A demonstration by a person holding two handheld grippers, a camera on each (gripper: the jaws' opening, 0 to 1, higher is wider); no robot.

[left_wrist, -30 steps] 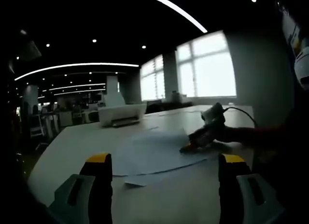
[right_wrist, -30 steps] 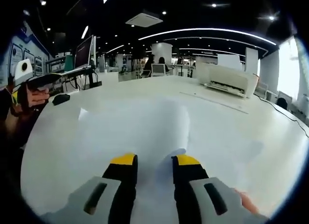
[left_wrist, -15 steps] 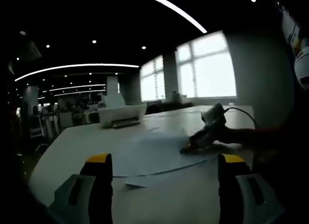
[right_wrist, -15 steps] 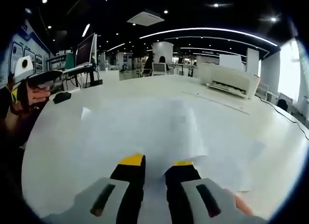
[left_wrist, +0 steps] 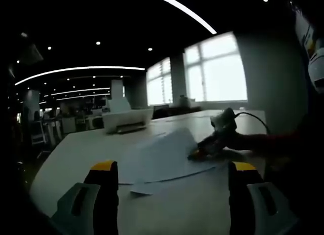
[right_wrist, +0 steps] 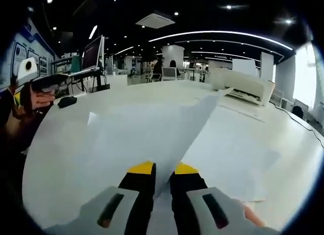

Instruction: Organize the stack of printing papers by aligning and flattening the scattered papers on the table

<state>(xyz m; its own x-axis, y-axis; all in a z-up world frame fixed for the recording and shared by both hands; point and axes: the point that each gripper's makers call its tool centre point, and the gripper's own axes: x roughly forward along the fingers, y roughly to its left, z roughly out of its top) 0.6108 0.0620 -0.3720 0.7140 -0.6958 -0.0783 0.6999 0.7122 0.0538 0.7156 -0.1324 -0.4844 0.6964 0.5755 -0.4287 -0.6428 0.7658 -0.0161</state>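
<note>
Paper: the right gripper (right_wrist: pixel 163 170) has its jaws closed on the near edge of a sheet (right_wrist: pixel 167 128) and holds it lifted, so it rises at a slant from the table (right_wrist: pixel 283 118) with its far corner in the air. In the left gripper view the same gripper (left_wrist: pixel 198 154) is seen pinching that sheet (left_wrist: pixel 162 151) above the scattered papers (left_wrist: pixel 167 169), which lie flat and overlapping at mid-table, one small sheet (left_wrist: pixel 142 188) apart at the near edge. Judgement: the sheet is raised to free it from the spread so it can be laid square on the others.

The left gripper (left_wrist: pixel 169 171) hangs clear of the papers, jaws wide apart and empty, likely waiting to steady the pile. A printer (left_wrist: pixel 127 119) stands beyond the papers.

Change: half a second ago the sheet lay low and curled near the table; now it stands noticeably higher, and the right jaws have drawn closer together. The left gripper has not shifted.
</note>
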